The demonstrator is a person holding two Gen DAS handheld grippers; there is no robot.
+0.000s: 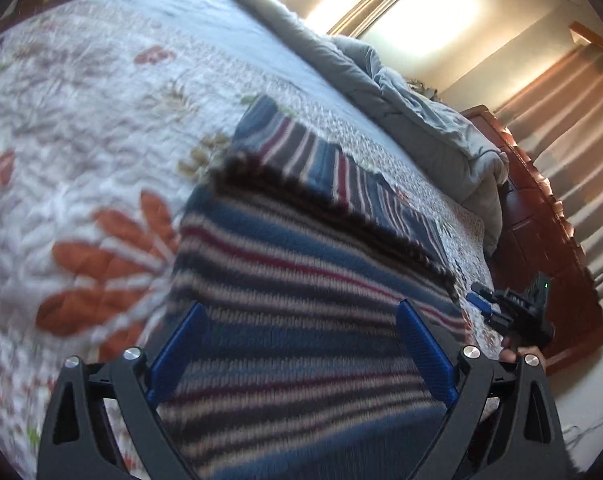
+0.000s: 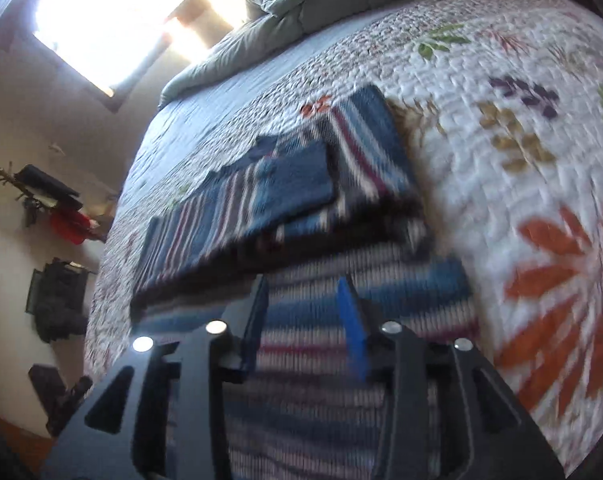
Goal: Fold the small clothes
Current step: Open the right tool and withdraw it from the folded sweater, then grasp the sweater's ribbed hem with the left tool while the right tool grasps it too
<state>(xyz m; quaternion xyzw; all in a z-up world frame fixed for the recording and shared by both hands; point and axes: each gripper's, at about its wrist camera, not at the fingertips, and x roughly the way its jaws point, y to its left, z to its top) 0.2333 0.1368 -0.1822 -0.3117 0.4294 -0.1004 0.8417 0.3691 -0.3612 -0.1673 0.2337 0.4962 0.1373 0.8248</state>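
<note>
Striped garment (image 1: 301, 272): lies half-folded on the quilted bed (image 1: 81, 160), directly ahead of both tools.
Long axis: I judge it crosswise.
Left tool (image 1: 301, 352): wide, empty.
Right tool (image 2: 305, 328): narrower, empty, about equally near.

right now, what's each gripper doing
left gripper: open, holding nothing, above the striped garment.
right gripper: open, holding nothing.

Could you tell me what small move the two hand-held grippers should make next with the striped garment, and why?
Probably lower both and close on the near edge. The left hand-held gripper and right hand-held gripper are both open above the striped garment, which lies partly folded on the quilt, its near layer still flat.
</note>
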